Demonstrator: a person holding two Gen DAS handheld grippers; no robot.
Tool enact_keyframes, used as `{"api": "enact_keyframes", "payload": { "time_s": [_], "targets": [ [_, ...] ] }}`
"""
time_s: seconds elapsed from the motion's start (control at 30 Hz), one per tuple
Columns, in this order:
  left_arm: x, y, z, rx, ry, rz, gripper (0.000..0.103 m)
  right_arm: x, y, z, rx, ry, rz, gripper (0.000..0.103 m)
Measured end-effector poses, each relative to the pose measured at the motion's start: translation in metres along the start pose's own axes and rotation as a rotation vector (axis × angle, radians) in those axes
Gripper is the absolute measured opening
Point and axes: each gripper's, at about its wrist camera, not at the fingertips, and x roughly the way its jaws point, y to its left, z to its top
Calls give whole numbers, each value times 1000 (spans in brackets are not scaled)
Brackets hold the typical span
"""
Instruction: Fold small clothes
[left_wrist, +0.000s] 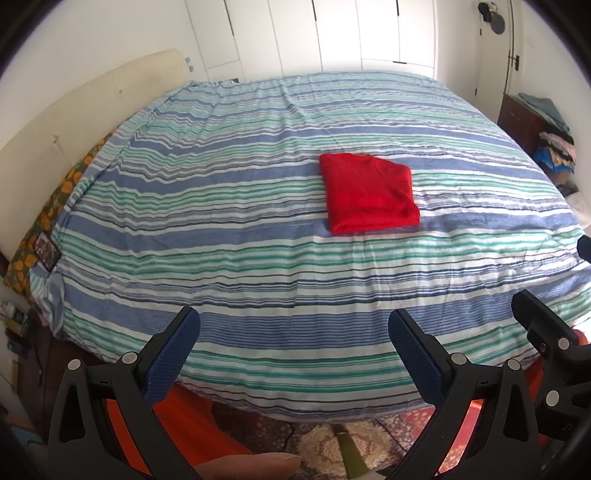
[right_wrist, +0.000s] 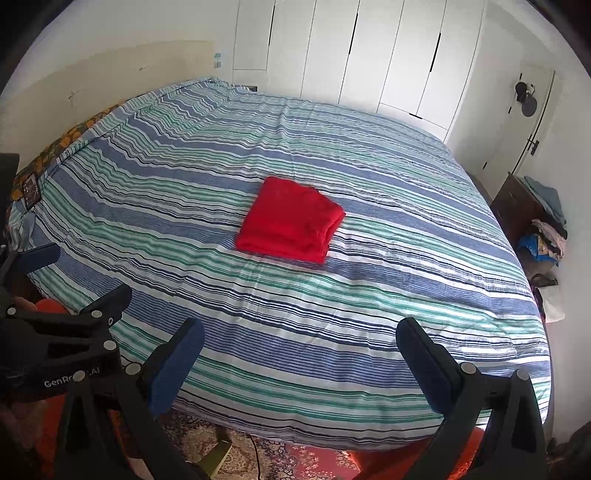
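Two claws hang spread wide over the near edge of the striped bed, the left claw and right claw each gripping nothing. Well beyond both, the folded red garment lies mid-bed. White lettering on the left tool's body reads "GenRo…AI", its middle hidden.

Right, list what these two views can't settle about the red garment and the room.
- Red garment: folded into a square, so what kind of clothing it is stays hidden in both views.
- Clothes pile: far right, small and warped by the fisheye; items can't be told apart.
- Floral pillow: mostly under the striped bedspread.
- Rug: cut off by the bottom edge and the bed.
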Motion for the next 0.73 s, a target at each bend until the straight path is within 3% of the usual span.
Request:
{"api": "enact_keyframes", "payload": {
  "time_s": [0.73],
  "targets": [
    [-3,-4,-1,9,-15,3,102,-3,2,0,9,-4,-1,102]
  ]
}}
